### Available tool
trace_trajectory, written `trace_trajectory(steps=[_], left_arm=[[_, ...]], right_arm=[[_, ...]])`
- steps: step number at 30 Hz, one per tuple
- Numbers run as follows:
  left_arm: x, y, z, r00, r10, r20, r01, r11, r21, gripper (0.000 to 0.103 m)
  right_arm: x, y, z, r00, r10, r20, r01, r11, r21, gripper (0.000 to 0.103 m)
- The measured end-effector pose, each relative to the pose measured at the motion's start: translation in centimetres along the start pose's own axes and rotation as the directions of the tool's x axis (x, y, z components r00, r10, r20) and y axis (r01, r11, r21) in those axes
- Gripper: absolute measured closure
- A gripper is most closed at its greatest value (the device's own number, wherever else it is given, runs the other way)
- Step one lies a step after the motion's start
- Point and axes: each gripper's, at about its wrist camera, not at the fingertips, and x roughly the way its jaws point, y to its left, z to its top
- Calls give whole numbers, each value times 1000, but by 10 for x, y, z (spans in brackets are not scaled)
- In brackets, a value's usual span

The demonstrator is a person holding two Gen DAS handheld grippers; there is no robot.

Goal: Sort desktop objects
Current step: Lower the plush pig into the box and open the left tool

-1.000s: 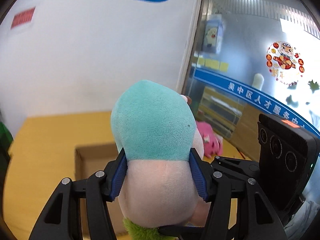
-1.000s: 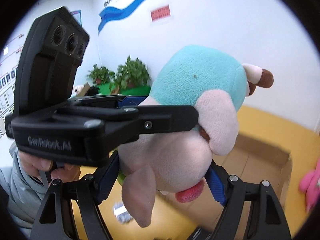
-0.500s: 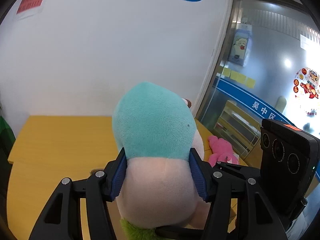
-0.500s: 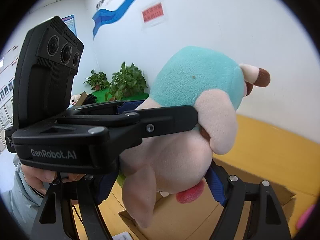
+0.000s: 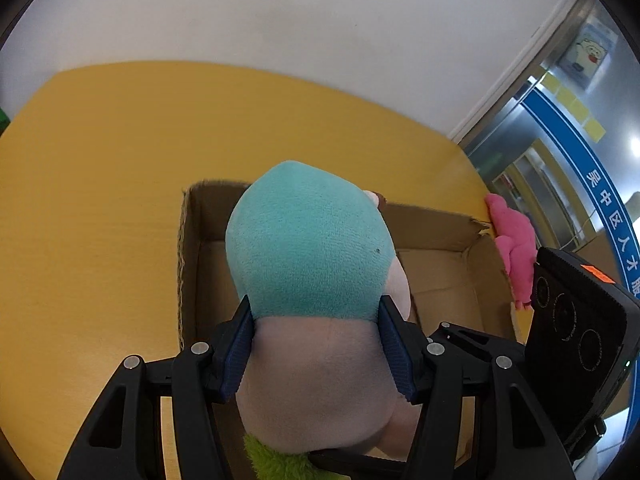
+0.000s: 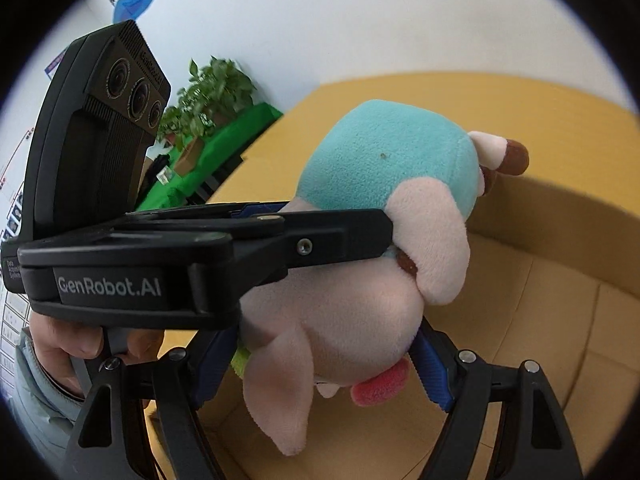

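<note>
A plush toy (image 5: 308, 248) with a teal back and pale pink body is held by both grippers at once. My left gripper (image 5: 316, 344) is shut on its sides with blue pads. My right gripper (image 6: 324, 364) is shut on the same plush toy (image 6: 384, 208) from the other side. The toy hangs above an open cardboard box (image 5: 440, 264) that sits on the yellow table (image 5: 100, 200). The box floor (image 6: 540, 320) shows under the toy in the right wrist view. The left gripper's body (image 6: 160, 256) crosses the right wrist view.
A pink plush toy (image 5: 514, 240) lies on the table just outside the box's right wall. A white wall stands behind the table. Potted plants (image 6: 212, 88) on a green surface are at the far left. A glass door is at the right.
Both grippers have tilted down with the plush toy. The box and table now fill the views below the toy, where the wall filled them before.
</note>
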Motion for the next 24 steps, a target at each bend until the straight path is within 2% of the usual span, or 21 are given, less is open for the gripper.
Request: trace_trajectory(steps=[3,5,7,11,13,15,16,17,19,24], left_arm=[[17,9,-11,999,27,-43,-28,999,-19,40],[20,6,-12,998,58,-28,-59,998,-11,40],[17,3,-11,998,60,-21,-61,998,-21,40],[15,1,-11,996,93,5,-93,995,-34,40],[18,-2,-8,994,106,15,-105,994,-39,40],[20,-4,-7,994,109,16,-108,994,-31,38],[21,-5,-7,994,109,14,-108,994,-30,37],[20,-6,-7,994,109,13,-108,994,-32,36],[13,-5,-7,992,121,30,-120,992,-32,36],[-37,-19,-9,982,100,158,-97,995,-22,36]], right_arm=[[21,-8,-7,999,-15,-41,15,1000,3,22],[29,-9,-13,999,-4,-48,4,1000,6,15],[26,-7,-17,1000,13,-6,-13,1000,2,14],[7,-13,-22,1000,25,12,-26,999,28,14],[4,-12,-22,998,25,51,-26,1000,12,15],[-16,-18,-34,996,5,84,-4,1000,-22,21],[-13,-22,-37,997,-21,70,22,1000,-21,34],[-6,-28,-39,999,-34,32,34,999,1,41],[3,-31,-42,1000,-25,-7,26,999,22,41],[-8,-6,-36,997,-69,43,72,996,-52,41]])
